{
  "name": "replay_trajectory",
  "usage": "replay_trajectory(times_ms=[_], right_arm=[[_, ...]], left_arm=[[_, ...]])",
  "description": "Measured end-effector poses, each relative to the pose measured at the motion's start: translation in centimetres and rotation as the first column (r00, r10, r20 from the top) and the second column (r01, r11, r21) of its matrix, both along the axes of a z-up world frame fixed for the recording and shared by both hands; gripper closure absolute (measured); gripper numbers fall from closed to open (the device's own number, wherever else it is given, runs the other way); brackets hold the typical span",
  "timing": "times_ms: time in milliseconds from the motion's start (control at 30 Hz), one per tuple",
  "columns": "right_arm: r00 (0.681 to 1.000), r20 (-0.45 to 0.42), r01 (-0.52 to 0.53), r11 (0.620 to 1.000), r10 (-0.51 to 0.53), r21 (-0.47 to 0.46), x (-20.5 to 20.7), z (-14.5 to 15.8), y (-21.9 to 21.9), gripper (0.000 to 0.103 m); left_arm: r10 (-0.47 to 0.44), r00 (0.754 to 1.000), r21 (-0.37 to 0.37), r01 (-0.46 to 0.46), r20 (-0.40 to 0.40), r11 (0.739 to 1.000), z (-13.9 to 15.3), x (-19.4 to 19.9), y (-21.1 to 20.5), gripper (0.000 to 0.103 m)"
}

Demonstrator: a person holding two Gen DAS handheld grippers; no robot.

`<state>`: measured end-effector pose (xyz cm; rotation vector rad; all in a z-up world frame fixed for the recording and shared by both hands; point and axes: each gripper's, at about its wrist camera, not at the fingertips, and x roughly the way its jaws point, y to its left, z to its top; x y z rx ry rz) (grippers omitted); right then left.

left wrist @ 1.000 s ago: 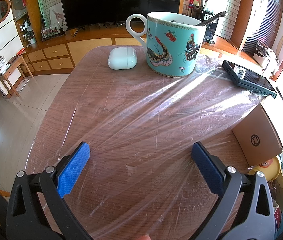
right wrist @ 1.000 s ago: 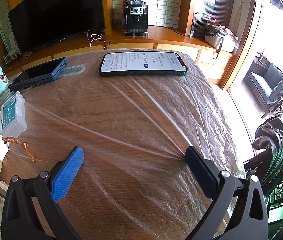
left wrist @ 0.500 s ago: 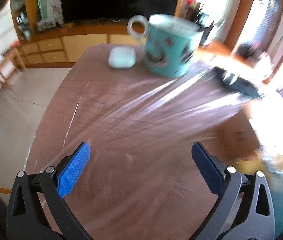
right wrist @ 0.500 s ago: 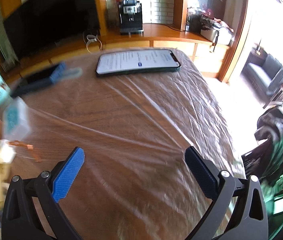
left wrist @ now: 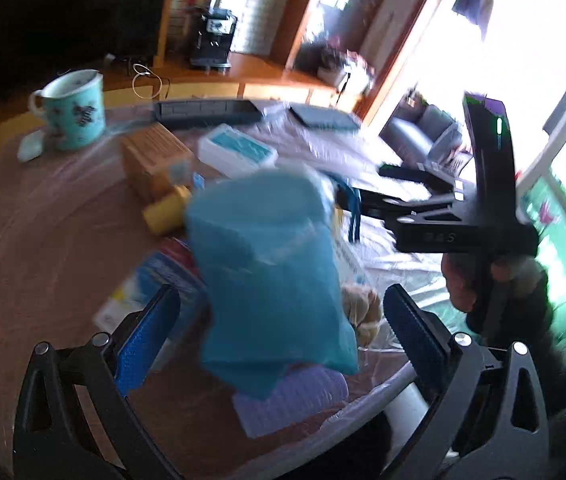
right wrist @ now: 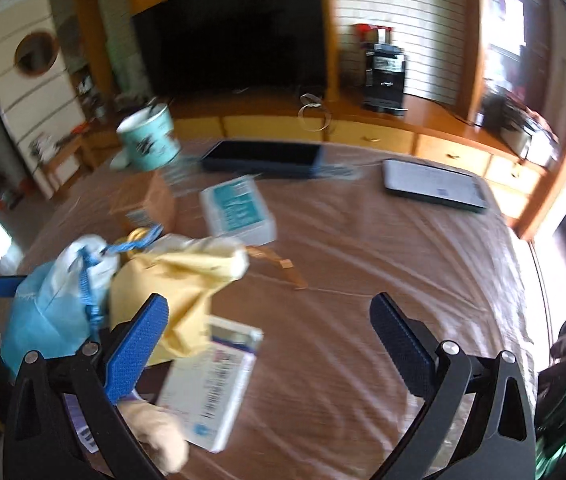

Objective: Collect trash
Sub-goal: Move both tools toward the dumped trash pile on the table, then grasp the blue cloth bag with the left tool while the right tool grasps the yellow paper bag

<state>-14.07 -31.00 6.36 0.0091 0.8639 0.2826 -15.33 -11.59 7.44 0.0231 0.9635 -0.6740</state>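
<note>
Motion blur across both views; both cameras have swung off the bare stretch of table they faced 1 s ago and now look at the clutter pile near the table's front edge. Reading: search phase over, approach to the trash started.

Left gripper [left wrist: 281,320]: jaws wide, nothing between the pads. A blue plastic bag [left wrist: 271,264] fills the gap between the fingers in this view (in front of them or under them, cannot tell; no contact visible). Right gripper [right wrist: 269,340]: also spread wide, empty, with the plastic-covered table [right wrist: 363,264] showing between the fingers.

Likely trash, judged from looks only: the blue bag and a crumpled yellow bag [right wrist: 187,280] just beside it, heaped over a white printed box [right wrist: 211,384]. No bin seen in either view, so the drop-off point is unknown.

View differences:
- Left wrist shows the right gripper from outside, held by a hand [left wrist: 495,280], past the far side of the pile. It also shows a purple ribbed item [left wrist: 291,400] under the blue bag, and something brownish and round beside the bag (too blurred to name).
- Right wrist shows how the yellow bag overlaps the box, a blue drawstring on the blue bag, and a phone [right wrist: 435,190] lying well apart from the pile.
- Both show the teal mug [left wrist: 75,112] and cardboard box [left wrist: 151,160] behind the pile; neither looks like trash.
</note>
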Motion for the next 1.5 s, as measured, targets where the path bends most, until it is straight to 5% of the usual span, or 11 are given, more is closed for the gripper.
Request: replay_trajectory(times_ms=[167,300,567,800,967,1100,1200,1500], right_arm=[[0.999,-0.027,-0.026,0.999,0.026,0.023,0.4,-0.7,2.0,0.004],[0.997,-0.06,-0.034,0.994,0.041,0.105,1.0,-0.5,2.1,0.004],[0.988,-0.153,-0.008,0.988,0.032,0.153,2.9,-1.6,3.7,0.004],[0.969,-0.242,0.002,0.975,0.052,0.221,4.0,-2.5,5.1,0.004],[0.948,-0.303,0.012,0.939,0.099,0.344,4.5,-3.8,4.6,0.005],[0.945,-0.287,-0.007,0.89,0.154,0.455,3.8,-3.7,3.9,0.036],[0.955,-0.267,0.004,0.89,0.132,0.456,3.2,-3.1,3.3,0.044],[0.989,-0.118,-0.025,0.894,0.087,0.447,0.5,0.0,1.3,0.047]], left_arm=[[0.037,0.999,0.084,-0.039,0.026,0.996,-2.0,1.5,0.1,0.001],[0.056,0.998,0.046,-0.057,0.016,0.997,-1.8,2.1,0.7,0.002],[0.056,0.985,0.205,-0.09,0.165,0.975,-2.5,0.8,0.7,0.011],[0.032,0.975,0.267,-0.091,0.218,0.959,-2.9,0.9,-0.1,0.014],[0.038,0.975,0.246,-0.093,0.221,0.965,-2.8,1.3,0.4,0.019],[0.044,0.974,0.225,-0.096,0.223,0.97,-2.5,1.4,1.1,0.04],[0.036,0.985,0.163,-0.065,0.171,0.984,-2.4,1.6,1.8,0.05],[0.071,0.988,-0.021,-0.069,0.136,0.997,-1.3,1.0,3.9,0.052]])
